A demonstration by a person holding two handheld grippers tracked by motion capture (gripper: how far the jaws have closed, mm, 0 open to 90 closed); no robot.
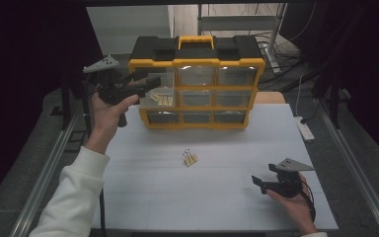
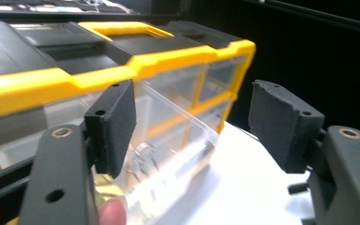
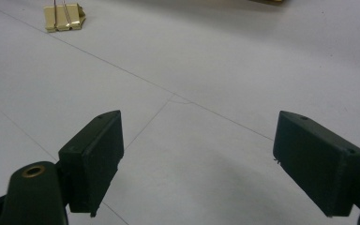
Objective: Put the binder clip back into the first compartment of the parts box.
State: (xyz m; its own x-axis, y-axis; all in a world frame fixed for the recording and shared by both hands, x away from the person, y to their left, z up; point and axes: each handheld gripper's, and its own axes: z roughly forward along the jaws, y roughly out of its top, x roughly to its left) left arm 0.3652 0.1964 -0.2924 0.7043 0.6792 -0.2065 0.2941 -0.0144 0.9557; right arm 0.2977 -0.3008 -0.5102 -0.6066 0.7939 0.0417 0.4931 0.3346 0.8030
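A black and yellow drawer organizer (image 1: 196, 62) stands at the back of the white table. A clear drawer (image 1: 159, 95) in its left column is pulled out, with gold binder clips (image 1: 163, 100) inside. My left gripper (image 1: 150, 82) is at that drawer, raised off the table. In the left gripper view its jaws (image 2: 194, 129) stand open, and the clear drawer (image 2: 178, 140) lies just beyond the left pad. One gold binder clip (image 1: 191, 158) lies alone mid-table. My right gripper (image 1: 258, 182) rests low at the front right, open and holding nothing (image 3: 197, 161); the clip (image 3: 64, 18) lies far ahead of it.
The white table board (image 1: 202, 202) has metal rails along both sides. A white power strip (image 1: 305, 129) lies off its right edge. Cables and a metal stand sit behind the organizer. The organizer's yellow frame (image 2: 168, 58) is close in front of the left gripper.
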